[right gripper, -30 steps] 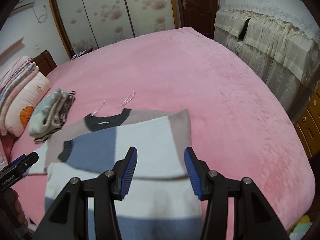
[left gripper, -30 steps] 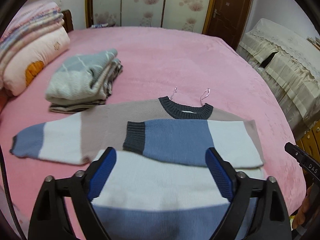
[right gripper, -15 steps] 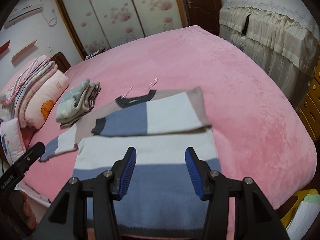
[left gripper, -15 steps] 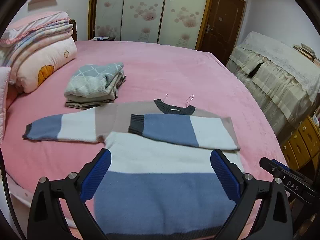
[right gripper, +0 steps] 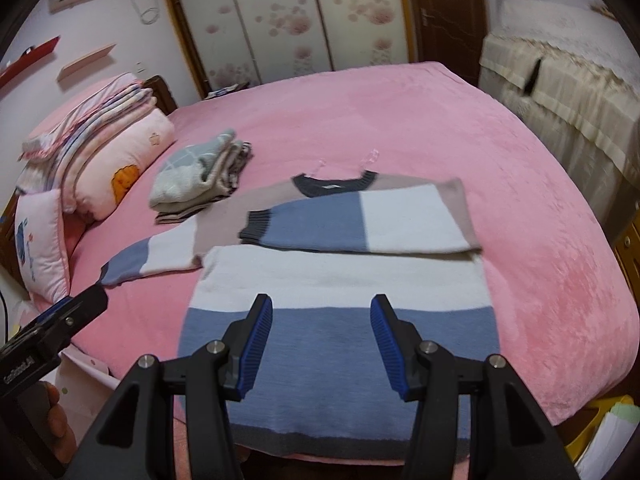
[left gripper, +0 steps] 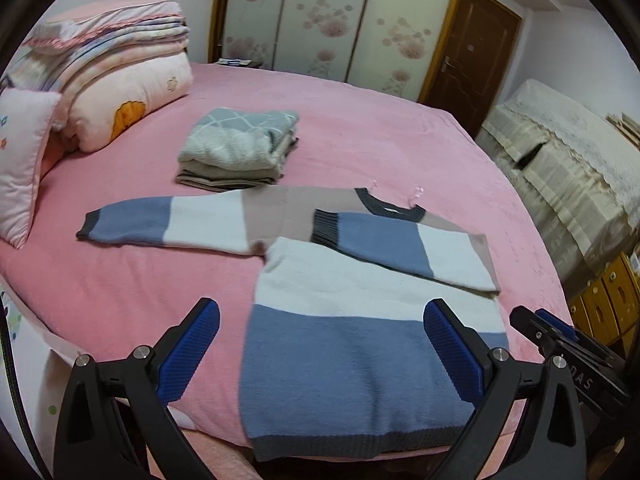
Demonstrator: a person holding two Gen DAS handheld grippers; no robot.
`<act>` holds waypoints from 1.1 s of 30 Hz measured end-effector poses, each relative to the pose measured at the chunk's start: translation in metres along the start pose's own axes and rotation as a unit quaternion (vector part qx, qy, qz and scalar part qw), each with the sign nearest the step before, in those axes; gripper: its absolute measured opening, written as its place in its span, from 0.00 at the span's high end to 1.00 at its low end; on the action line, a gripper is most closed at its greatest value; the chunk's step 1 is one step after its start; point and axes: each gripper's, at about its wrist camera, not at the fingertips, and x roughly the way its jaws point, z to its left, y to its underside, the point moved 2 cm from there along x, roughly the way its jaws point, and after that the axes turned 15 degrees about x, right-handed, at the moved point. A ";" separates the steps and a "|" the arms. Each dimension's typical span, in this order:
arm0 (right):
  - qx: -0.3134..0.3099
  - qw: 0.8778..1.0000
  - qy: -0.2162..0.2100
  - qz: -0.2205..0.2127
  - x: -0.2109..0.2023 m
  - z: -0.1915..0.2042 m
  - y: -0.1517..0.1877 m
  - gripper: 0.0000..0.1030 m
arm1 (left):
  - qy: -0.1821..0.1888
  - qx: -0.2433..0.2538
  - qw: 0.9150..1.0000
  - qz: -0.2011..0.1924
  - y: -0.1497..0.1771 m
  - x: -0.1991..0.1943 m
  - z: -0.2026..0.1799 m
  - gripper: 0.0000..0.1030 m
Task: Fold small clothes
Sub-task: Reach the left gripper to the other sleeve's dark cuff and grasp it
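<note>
A striped sweater in blue, white and beige lies flat on the pink bed, its hem at the near edge. One sleeve is folded across the chest. The other sleeve stretches out to the left. My left gripper hovers open and wide over the sweater's lower left, holding nothing. My right gripper hangs open above the blue band, with nothing between its pads. Each gripper shows at the edge of the other's view.
A stack of folded clothes sits behind the sweater to the left. Pillows and folded quilts fill the far left corner. A cloth-covered cabinet and wooden drawers stand to the right of the bed. A hand grips the left tool.
Both grippers have drawn back from the sweater toward the bed's near edge and risen a little, so the whole sweater now shows. The left gripper's jaws have spread slightly wider.
</note>
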 end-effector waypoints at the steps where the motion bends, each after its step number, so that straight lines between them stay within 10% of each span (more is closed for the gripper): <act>1: -0.008 1.000 -0.001 -0.003 -0.002 0.007 0.001 0.50 | 0.001 -0.009 1.000 -0.002 0.001 -0.002 0.007 0.01; 21: -0.103 0.994 -0.024 -0.003 0.018 0.107 0.004 0.49 | 0.014 -0.074 0.997 -0.024 -0.004 -0.013 0.107 0.01; 33: -0.146 0.988 -0.053 0.004 0.076 0.184 -0.005 0.49 | -0.022 -0.123 0.990 0.070 -0.002 0.045 0.235 0.01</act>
